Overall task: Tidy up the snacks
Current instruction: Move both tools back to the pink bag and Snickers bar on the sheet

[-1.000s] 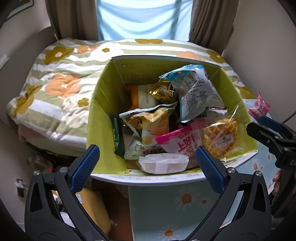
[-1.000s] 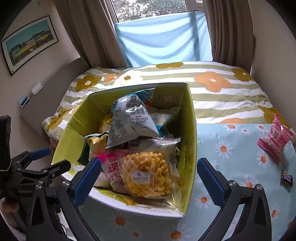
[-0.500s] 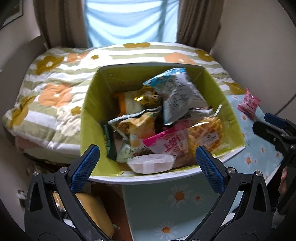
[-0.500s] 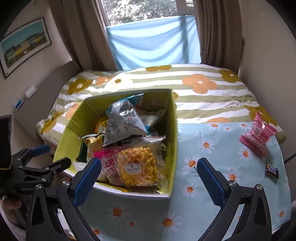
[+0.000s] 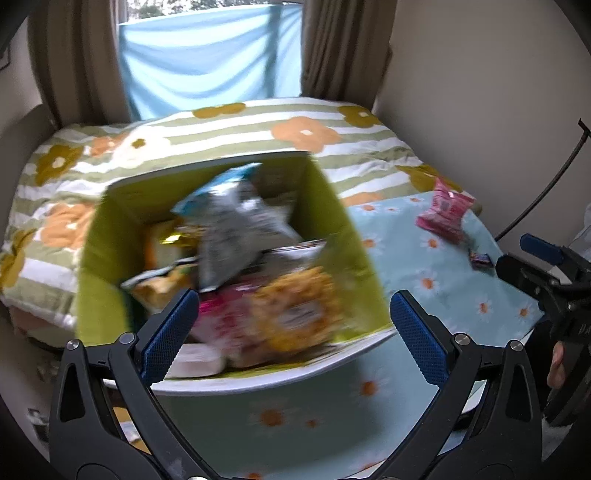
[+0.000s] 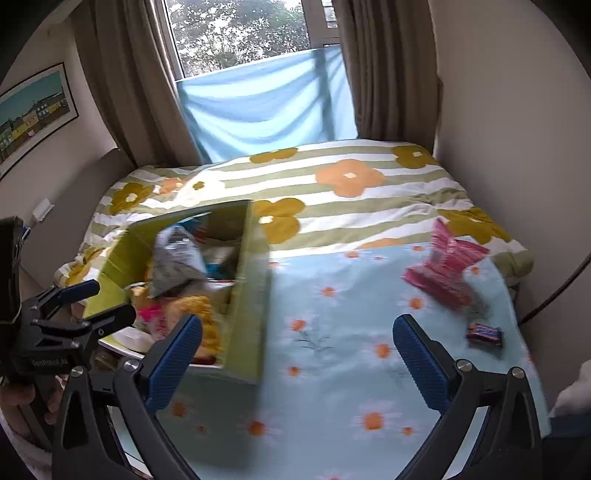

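Daisy-print tablecloth — floral bed, curtained window.

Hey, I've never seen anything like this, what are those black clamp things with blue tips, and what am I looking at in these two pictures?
Those are hand-held grippers, one in each of a person's hands, not a robot. Each carries a camera that looks forward along its two blue-padded fingers. One picture comes from the left gripper, the other from the right gripper. Both are open and hold nothing. Each also shows at the edge of the other's picture. Ahead is a green box full of snack packets, standing on a daisy-print cloth. Out on the cloth lie a pink packet and a small dark wrapped candy. Behind is a flowered bed. The left picture is blurred.
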